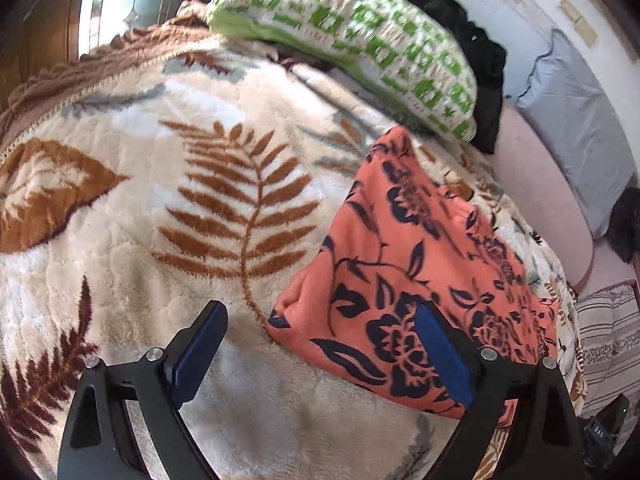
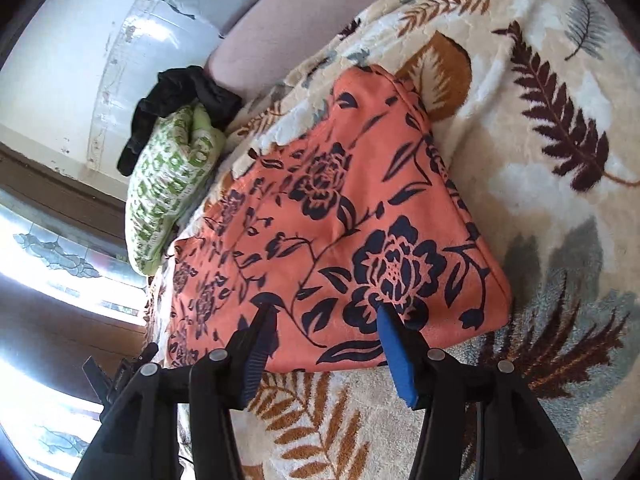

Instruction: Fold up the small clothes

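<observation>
Coral fabric printed with dark navy flowers, a small garment (image 2: pixel 340 216), lies flat on a plush cream blanket (image 1: pixel 160 200) patterned with brown fern leaves, and it looks already folded into a compact, roughly four-sided shape with soft doubled edges. Seen from the left gripper (image 1: pixel 320 360), the garment sits ahead and to the right, its near corner passing under the right-hand blue-padded finger while the other finger hangs over bare blanket; the jaws stand wide and hold nothing. Seen from the right gripper (image 2: pixel 324 344), the garment lies straight ahead, its near edge reaching back between the two fingers; these jaws are also spread apart and empty. Farther off, beyond the garment, a green-and-white patterned pillow (image 1: pixel 360 40) rests with black clothing (image 1: pixel 476 60) piled just behind it. By my judgement, one fold is finished and the piece has been let go. The next move probably calls for either pinching an edge to fold again or setting this piece aside and reaching for another.
</observation>
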A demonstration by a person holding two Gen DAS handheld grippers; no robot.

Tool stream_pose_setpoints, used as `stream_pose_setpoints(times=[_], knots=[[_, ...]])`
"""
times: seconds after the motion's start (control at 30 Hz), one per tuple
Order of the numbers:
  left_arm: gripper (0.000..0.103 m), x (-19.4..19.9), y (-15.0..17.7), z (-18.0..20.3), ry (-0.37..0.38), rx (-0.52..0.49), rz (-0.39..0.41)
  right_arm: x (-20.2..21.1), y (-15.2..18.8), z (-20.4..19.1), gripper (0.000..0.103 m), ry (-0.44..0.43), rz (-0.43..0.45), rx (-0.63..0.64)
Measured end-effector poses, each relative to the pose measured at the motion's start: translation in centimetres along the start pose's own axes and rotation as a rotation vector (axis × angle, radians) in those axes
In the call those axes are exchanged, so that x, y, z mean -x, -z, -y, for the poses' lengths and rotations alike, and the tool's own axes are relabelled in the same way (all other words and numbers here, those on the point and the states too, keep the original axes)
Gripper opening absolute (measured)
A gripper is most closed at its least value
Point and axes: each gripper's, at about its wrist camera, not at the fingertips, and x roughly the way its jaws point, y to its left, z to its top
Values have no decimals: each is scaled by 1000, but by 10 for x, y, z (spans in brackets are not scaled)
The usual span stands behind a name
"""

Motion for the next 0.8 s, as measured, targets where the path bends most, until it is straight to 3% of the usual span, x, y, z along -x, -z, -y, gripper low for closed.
stream_pose_setpoints(times=[0.1,0.27,0.43,0.53,0.57,0.63,0.67,0.73,0.8], knots=[[93,-2,-2,6,-49,-25,29,-25,0,9,42,96,-59,-46],[93,16,-1,7,87,15,51,-12,-2,-13,41,-10,34,28],[93,28,4,43,114,-160,125,-23,14,-52,41,-124,51,157],[94,15,14,69,135,-267,73,-42,27,-69,41,-138,12,195],[94,7,18,77,122,-296,40,-51,30,-72,41,-131,-9,196],[94,-14,27,87,29,-341,-30,-73,36,-71,39,-64,-56,195],[94,-22,32,91,-31,-378,-41,-84,39,-68,39,-15,-86,191],[94,-26,39,102,-111,-467,-15,-85,38,-66,38,-20,-85,189],[94,-20,40,103,-89,-454,-4,-78,35,-68,38,-37,-90,192]])
